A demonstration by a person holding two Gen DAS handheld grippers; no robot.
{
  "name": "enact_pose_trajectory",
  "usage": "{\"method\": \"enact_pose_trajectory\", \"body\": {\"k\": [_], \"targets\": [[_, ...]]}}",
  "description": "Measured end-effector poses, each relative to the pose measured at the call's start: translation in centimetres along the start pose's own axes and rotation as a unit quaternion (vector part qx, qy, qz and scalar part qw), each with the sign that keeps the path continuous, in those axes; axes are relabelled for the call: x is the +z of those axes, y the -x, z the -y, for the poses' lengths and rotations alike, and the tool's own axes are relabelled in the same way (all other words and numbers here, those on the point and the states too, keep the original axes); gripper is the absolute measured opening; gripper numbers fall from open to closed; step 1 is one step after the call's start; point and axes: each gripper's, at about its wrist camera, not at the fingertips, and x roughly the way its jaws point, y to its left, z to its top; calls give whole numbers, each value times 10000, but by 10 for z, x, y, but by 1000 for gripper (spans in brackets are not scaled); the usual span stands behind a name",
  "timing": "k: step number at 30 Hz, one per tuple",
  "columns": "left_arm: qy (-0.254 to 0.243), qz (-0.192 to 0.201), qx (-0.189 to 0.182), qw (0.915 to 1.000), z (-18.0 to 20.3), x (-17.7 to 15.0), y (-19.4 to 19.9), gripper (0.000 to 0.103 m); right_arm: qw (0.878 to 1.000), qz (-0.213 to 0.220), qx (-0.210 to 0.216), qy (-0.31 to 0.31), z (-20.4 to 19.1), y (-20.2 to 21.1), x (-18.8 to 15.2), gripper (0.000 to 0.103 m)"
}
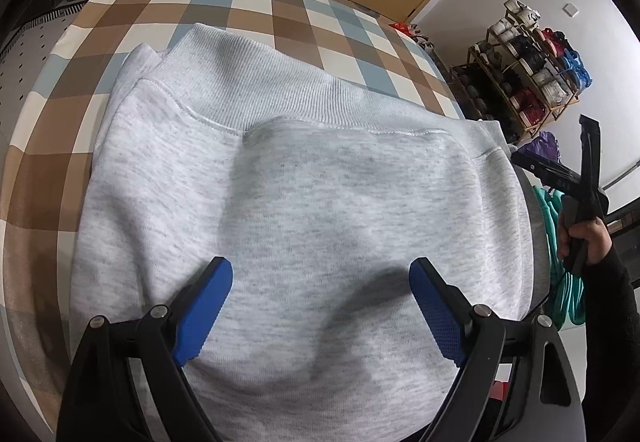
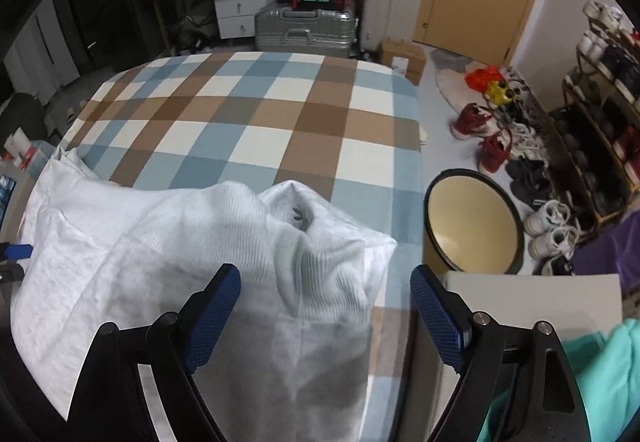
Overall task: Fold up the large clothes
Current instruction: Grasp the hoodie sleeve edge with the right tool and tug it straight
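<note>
The left gripper [image 1: 320, 306] hovers over the folded light-grey fleece sweatshirt [image 1: 280, 202], jaws wide, holding nothing; presumably ready to press the fold. The right gripper [image 2: 326, 316], jaws wide and empty, hangs above the garment's right edge. The sweatshirt lies on the blue-brown-white checked bedspread [image 2: 256, 122]. A silver hard-shell suitcase [image 2: 306, 28] stands at 12 o'clock.

Ahead of me a checked bedcover [image 2: 256, 122], silver suitcase [image 2: 306, 28] at upper centre, shoe rack [image 1: 536, 70] right, round bin [image 2: 474, 220] lower right.
</note>
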Motion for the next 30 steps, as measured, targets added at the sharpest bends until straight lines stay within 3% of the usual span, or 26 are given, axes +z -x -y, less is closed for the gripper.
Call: {"method": "enact_pose_trajectory", "body": {"k": [2, 4, 8, 10, 12, 15, 16, 17, 18, 22, 24, 26, 30], "targets": [[-12, 4, 15, 10000, 0, 1, -1, 87, 9997, -39, 244, -50, 1, -7, 3, 60], [36, 7, 5, 10000, -2, 2, -2, 87, 9973, -81, 679, -269, 5, -10, 6, 58], [26, -8, 7, 10000, -1, 1, -3, 87, 9969, 218, 599, -463, 16, 3, 7, 58], [-12, -3, 39, 10000, 0, 1, -3, 87, 9967, 64, 568, -570, 23, 0, 4, 58], [-24, 3, 65, 10000, 1, 0, -3, 87, 9976, -162, 435, -523, 24, -10, 2, 51], [-46, 13, 95, 9999, 2, -1, -4, 87, 9964, -311, 518, -590, 22, -23, -2, 36], [-51, 24, 92, 9999, 2, -1, -4, 87, 9970, -311, 451, -551, 20, -25, -4, 29], [-56, 27, 90, 9999, 1, -1, -4, 87, 9979, -308, 338, -455, 17, -26, -4, 15], [-75, 26, 91, 9999, 1, -1, -4, 87, 9986, -294, 258, -367, 14, -26, -4, 10], [-96, 25, 102, 9999, 1, -2, -4, 87, 9991, 173, -272, -284, 15, -4, -2, 9], [-108, 26, 122, 9999, 2, -3, -4, 87, 9961, 525, -179, -682, 34, 13, -1, 9], [-148, 29, 147, 9998, 4, -3, -5, 87, 9940, 421, -282, -966, 47, 10, -2, 9], [-302, 21, 283, 9991, 9, -5, -8, 87, 9944, -123, -791, -686, 38, -24, 0, 12]]}}
